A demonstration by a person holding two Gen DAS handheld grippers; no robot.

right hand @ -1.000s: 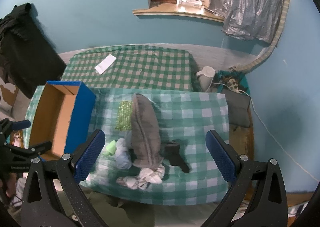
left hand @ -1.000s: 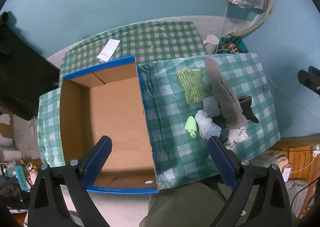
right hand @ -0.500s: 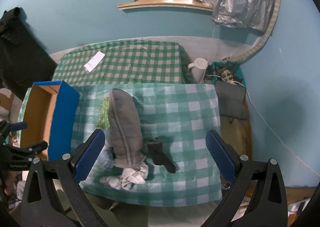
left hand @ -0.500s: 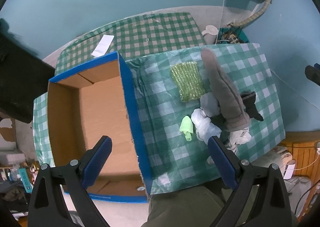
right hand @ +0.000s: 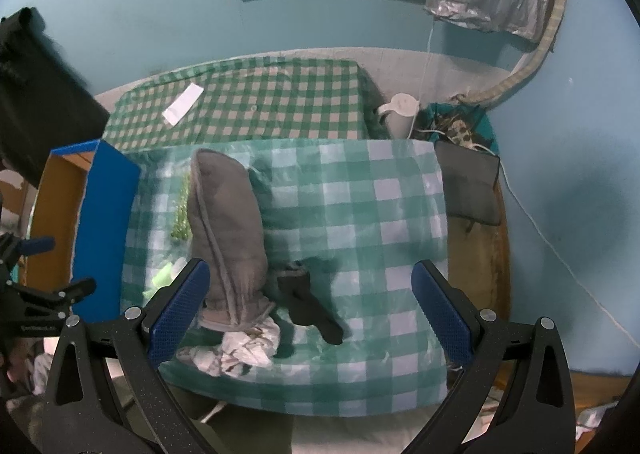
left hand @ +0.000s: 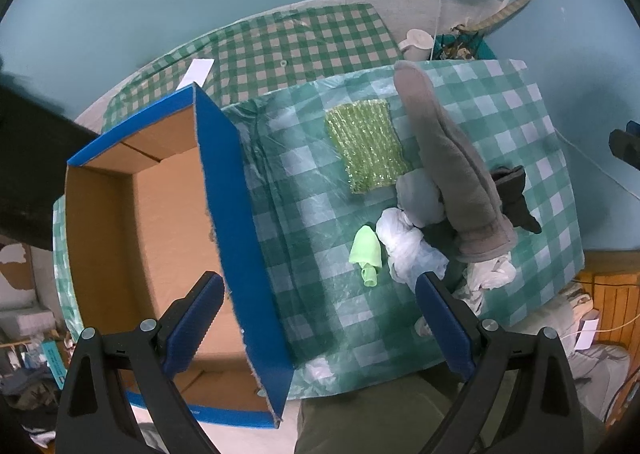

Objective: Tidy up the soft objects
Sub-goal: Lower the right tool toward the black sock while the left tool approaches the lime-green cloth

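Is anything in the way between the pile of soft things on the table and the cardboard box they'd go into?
Only the box's own blue side wall stands between the pile and the open cardboard box. The small green item lies nearest it, with bare checked tablecloth between. The box looks empty.

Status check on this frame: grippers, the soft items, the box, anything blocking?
Left gripper open, empty, above box wall. Right gripper open, empty, over the pile. Grey mitt, black sock, other soft items on the tablecloth; cardboard box empty. Nothing blocking.
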